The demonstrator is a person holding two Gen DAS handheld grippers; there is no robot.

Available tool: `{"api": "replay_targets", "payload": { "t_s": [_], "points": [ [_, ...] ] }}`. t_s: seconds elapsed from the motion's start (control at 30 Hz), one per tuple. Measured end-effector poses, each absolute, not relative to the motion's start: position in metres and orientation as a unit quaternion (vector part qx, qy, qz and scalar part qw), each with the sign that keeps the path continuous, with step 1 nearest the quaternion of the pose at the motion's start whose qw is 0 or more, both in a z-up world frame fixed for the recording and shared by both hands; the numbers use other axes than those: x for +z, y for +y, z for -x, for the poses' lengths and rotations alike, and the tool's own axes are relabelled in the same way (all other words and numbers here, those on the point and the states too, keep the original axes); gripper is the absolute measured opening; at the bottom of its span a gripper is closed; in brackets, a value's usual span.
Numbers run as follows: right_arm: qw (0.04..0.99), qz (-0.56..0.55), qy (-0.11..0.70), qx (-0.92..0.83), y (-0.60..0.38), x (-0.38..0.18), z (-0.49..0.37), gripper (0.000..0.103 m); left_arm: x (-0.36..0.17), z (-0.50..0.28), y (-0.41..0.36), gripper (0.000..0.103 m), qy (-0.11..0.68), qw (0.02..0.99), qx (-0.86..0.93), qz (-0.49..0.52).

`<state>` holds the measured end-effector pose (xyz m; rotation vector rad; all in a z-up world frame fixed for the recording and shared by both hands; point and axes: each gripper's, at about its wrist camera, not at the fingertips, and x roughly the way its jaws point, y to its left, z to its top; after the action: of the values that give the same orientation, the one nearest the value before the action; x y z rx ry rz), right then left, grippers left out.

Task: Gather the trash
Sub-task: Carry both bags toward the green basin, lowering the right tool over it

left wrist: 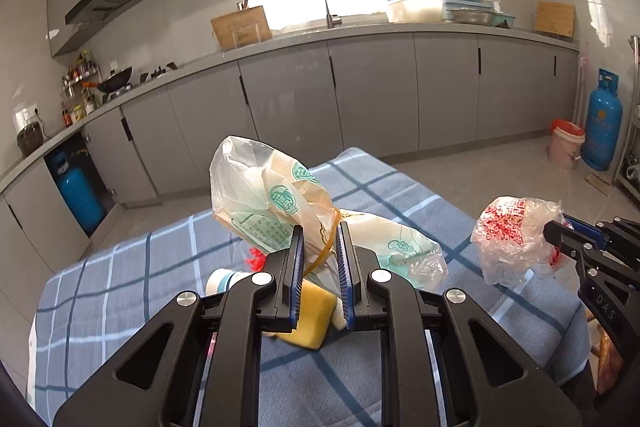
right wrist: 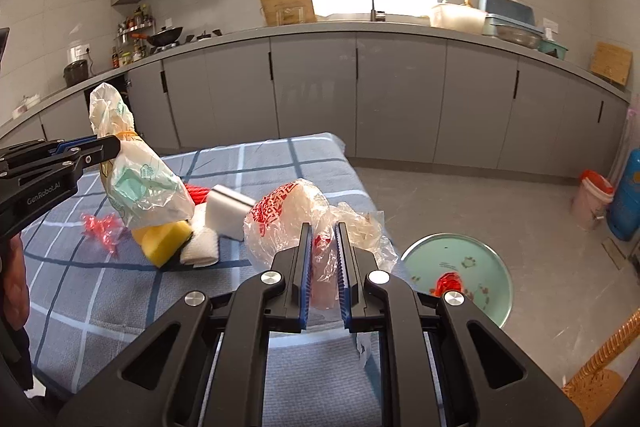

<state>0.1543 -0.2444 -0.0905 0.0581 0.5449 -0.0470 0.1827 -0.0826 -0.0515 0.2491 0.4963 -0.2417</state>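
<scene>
My left gripper is shut on a crumpled clear bag with green print, tied with a rubber band and lifted above the blue checked tablecloth. The same bag and left gripper show at the left of the right wrist view. My right gripper is shut on a clear bag with red print; in the left wrist view that bag hangs from the right gripper. A yellow sponge, white cloth, white cup and red wrapper scraps lie on the table.
A pale green bin with a red scrap inside stands on the floor right of the table. A wicker chair is at lower right. Grey kitchen cabinets, a blue gas bottle and a pink bucket line the far side.
</scene>
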Motion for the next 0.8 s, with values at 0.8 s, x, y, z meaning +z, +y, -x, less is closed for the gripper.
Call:
{"api": "replay_targets", "payload": {
  "t_s": [0.8],
  "points": [
    [0.965, -0.06, 0.222, -0.124, -0.334, -0.066, -0.136, 0.013, -0.031, -0.19, -0.171, 0.017, 0.192, 0.949, -0.199, -0.149]
  ]
}}
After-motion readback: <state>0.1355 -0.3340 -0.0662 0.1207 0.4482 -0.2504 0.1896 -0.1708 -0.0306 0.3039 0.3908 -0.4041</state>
